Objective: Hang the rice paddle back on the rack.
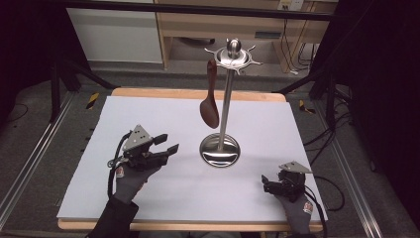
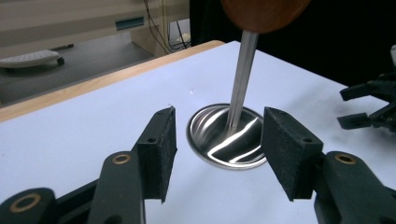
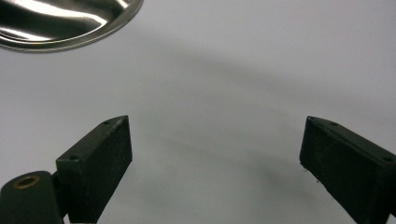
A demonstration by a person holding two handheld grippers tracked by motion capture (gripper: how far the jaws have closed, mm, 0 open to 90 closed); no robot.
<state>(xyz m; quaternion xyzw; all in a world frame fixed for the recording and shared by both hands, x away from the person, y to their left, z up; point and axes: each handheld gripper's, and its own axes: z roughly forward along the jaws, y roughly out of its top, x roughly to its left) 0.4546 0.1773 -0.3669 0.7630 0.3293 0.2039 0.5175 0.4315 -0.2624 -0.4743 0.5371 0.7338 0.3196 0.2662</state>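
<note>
Wooden spoon (image 1: 210, 99) hangs on the steel stand (image 1: 225, 99).
Your left gripper (image 1: 166, 144) and right gripper (image 1: 266, 183) both sit spread, empty; no readable writing.

Spoon (image 1: 210, 101) hangs on stand (image 1: 223, 106) — mid-table (image 1: 148, 114).

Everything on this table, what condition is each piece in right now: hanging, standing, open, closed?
Wooden spoon: hanging from a hook on the stand, bowl end down, clear of the table.
Metal stand: upright on its round base, one hook in use.
Left gripper: open, empty, pointed at the stand's base.
Right gripper: open, empty, low over the white sheet.
</note>
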